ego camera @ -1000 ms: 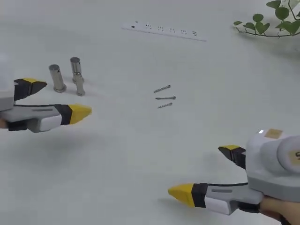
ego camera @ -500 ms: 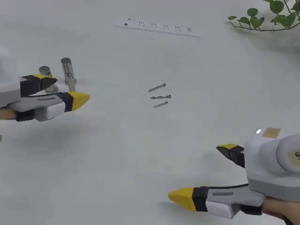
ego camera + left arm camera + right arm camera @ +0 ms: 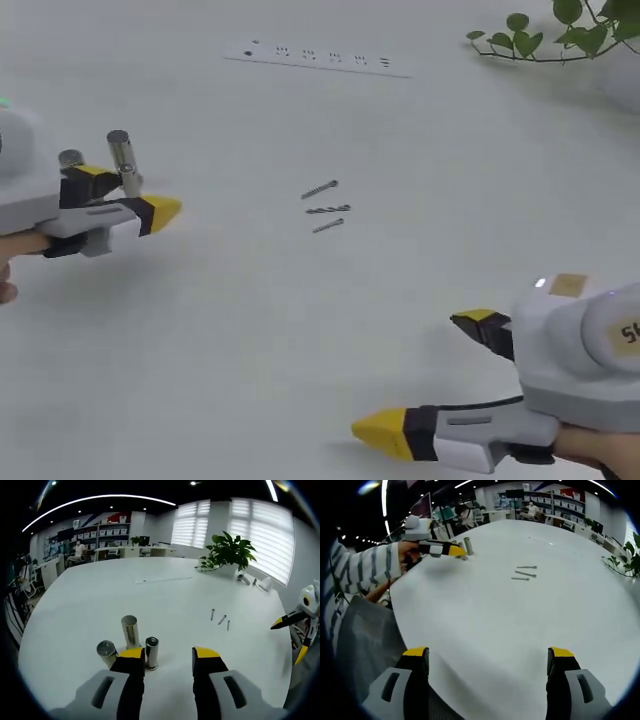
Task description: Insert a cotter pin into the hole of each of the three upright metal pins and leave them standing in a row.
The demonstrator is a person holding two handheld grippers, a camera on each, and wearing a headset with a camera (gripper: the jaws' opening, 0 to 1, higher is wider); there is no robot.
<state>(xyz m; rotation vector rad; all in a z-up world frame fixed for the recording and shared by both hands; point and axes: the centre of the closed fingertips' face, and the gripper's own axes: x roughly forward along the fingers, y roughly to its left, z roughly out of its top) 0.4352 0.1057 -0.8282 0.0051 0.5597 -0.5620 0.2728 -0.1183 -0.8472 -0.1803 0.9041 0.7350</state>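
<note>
left gripper [image 3: 169, 654] jaws apart | three metal pins [image 3: 130, 630] upright, clustered at its left jaw | cotter pins [image 3: 220, 619] flat mid-table [image 3: 100, 595], well apart

- Bench [image 3: 250, 330]: open white surface across the middle and near side.
- Pins [image 3: 130, 630]: three uprights clustered close at the left, with narrow gaps between them.
- Left hand-held gripper [image 3: 169, 655]: jaws apart, one jaw tip just beside the nearest pin, free room between the jaws.
- Cotter pins [image 3: 325, 208]: three lying flat mid-bench, near one another, well apart from the pins, clear bench all round.
- Right hand-held gripper [image 3: 420, 375]: near right, jaws wide, open bench ahead.
- Power strip [image 3: 315, 58] and plant [image 3: 545, 30]: far edge, well apart from the rest.
</note>
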